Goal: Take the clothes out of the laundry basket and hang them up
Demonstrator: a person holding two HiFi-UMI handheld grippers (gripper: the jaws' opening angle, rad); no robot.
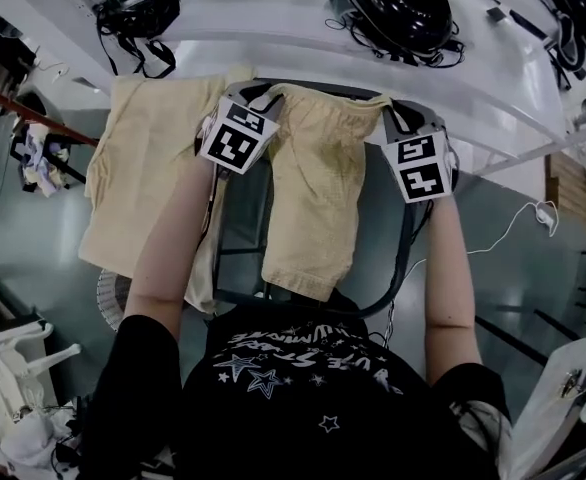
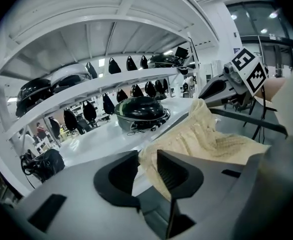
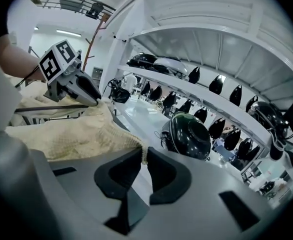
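Hanging over the top bar of a dark drying rack (image 1: 405,258): one pale yellow garment (image 1: 318,188), waffle-textured, gathered band uppermost, body drooping toward the person.

- Left gripper (image 2: 147,160): at the garment's left top corner. Jaws stand apart, with the cloth edge lying at the gap and pale surface showing between the pads.
- Right gripper (image 3: 144,156): at the right top corner. Jaws nearly together, clamped on a pinch of the band.
- Second pale yellow garment (image 1: 138,168): already draped on the rack, just left of the first.
- White curved shelving (image 1: 273,28): directly beyond the rack, in tiers.
- Black glossy dome (image 1: 393,3): on the lower shelf with cables around it; possibly a helmet, though the view does not settle it. Similar dark shapes line the tiers above.
- Black strapped item (image 1: 138,13): on the same shelf, far left.
- Grey floor (image 1: 513,268): a white cable (image 1: 518,218) trails across it at right.
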